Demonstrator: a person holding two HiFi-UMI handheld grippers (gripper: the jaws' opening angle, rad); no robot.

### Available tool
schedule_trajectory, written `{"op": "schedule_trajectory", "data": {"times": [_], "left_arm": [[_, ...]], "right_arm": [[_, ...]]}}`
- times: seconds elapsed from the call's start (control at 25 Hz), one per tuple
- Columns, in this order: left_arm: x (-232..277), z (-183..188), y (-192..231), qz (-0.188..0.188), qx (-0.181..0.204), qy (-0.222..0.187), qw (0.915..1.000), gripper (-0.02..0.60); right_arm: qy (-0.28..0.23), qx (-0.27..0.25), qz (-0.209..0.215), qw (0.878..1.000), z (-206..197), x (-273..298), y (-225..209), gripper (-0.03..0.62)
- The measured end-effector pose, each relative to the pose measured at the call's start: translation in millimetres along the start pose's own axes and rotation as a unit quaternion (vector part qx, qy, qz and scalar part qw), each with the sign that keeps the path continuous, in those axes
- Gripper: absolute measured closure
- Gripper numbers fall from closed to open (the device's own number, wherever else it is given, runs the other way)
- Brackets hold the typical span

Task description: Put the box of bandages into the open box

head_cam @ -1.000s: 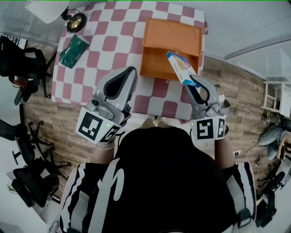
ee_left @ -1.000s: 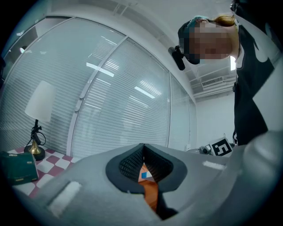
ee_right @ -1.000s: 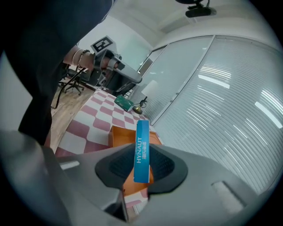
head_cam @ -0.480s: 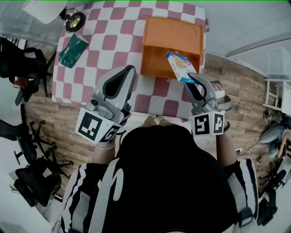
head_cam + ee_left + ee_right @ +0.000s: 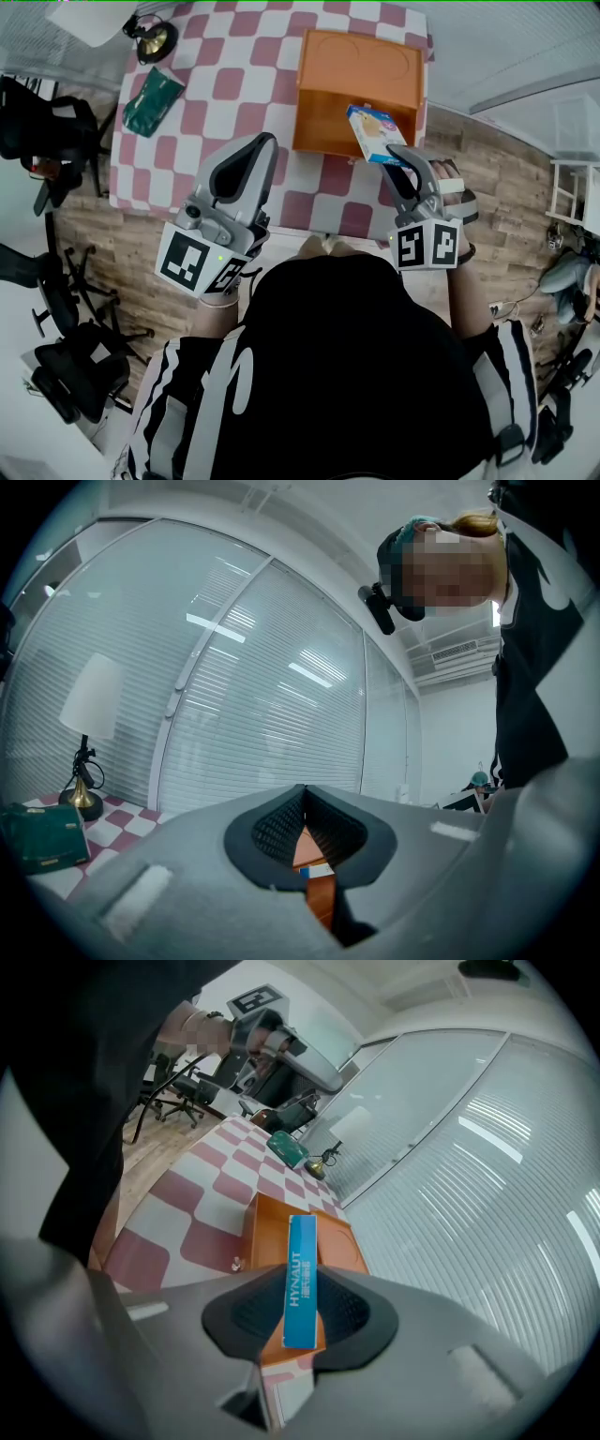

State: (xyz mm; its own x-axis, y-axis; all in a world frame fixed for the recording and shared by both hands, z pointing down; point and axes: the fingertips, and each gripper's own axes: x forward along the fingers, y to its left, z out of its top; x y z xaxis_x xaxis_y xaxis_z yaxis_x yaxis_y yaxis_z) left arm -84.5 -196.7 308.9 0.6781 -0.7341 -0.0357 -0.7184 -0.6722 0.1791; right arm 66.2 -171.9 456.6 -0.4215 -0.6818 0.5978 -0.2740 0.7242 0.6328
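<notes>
slightly forward since a moment ago, the right gripper (image 5: 401, 161) has carried the box of bandages (image 5: 377, 134) a little farther over the front of the open box (image 5: 356, 66), while the left gripper (image 5: 265, 142) has stayed where it was. nearest, the person's dark top fills the bottom of the head view, with both marker cubes just ahead of it. the left gripper hangs over the near edge of the table (image 5: 225, 84), its jaws brought together at the tips with nothing between them; in the left gripper view only a sliver of orange box shows through the gap behind the tips. the right gripper has its jaws partly apart and clamped on the box of bandages, which the right gripper view shows held edge-on, its narrow blue side with white lettering facing the camera and its far end sticking out past the jaws. from the head view that box is tilted, over the near right part of the orange open box; whether it touches it cannot be told. the open box sits on the red and white checked cloth toward the table's far right. well apart, at the far left, lie a green pouch (image 5: 153, 92) and, beyond it, a lamp (image 5: 155, 39) with a brass base.
</notes>
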Motion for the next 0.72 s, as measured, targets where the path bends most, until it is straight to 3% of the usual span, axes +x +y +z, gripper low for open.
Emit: {"op": "schedule_trajectory", "data": {"times": [0.72], "left_arm": [[-8, 1, 6, 0.008, -0.001, 0.001, 1.0, 0.58]], "right_arm": [[0.056, -0.039, 0.011, 0.998, -15, 21, 11, 0.515]]}}
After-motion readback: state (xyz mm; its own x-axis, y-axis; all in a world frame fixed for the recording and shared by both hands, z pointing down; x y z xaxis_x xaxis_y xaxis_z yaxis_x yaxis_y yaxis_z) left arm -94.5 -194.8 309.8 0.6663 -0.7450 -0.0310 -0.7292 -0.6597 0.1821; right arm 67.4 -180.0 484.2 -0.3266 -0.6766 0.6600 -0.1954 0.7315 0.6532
